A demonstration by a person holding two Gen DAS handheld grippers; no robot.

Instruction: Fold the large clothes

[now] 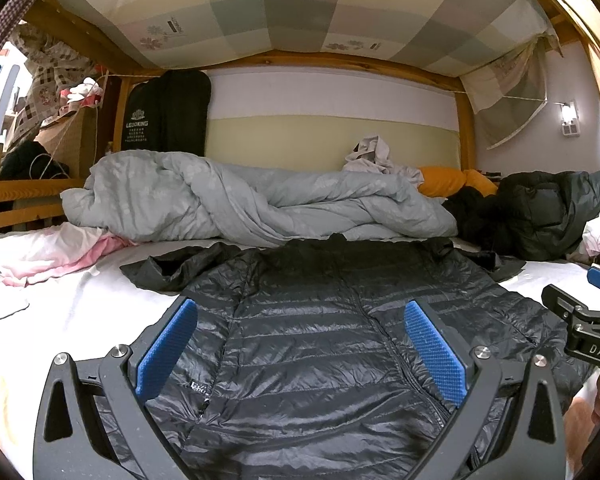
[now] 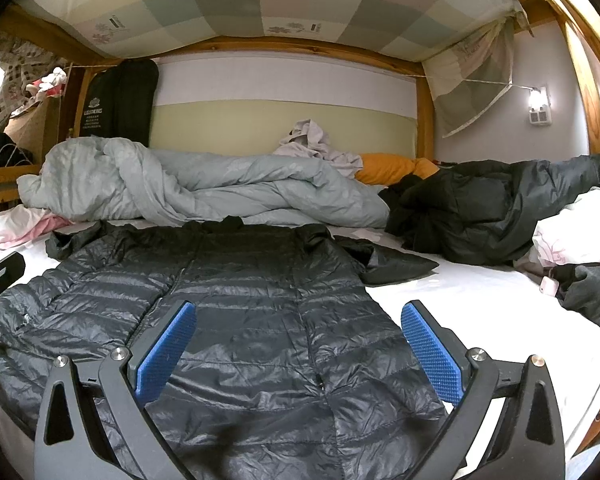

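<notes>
A black quilted down jacket [image 1: 316, 344] lies spread flat, front up and zipped, on the white bed sheet [image 1: 72, 312]. Its sleeves stretch out to both sides near the collar. My left gripper [image 1: 300, 312] is open and empty, hovering above the jacket's lower left part. My right gripper [image 2: 298, 312] is open and empty above the jacket [image 2: 228, 312], over its lower right part. The right gripper also shows at the right edge of the left wrist view [image 1: 596, 304].
A crumpled grey duvet [image 1: 236, 200] lies across the bed behind the jacket. Dark coats [image 2: 480, 208] are piled at the right, with an orange pillow [image 2: 392, 168] behind. Pink and white cloth [image 1: 48, 252] lies at the left. A wooden bunk frame [image 2: 284, 46] is overhead.
</notes>
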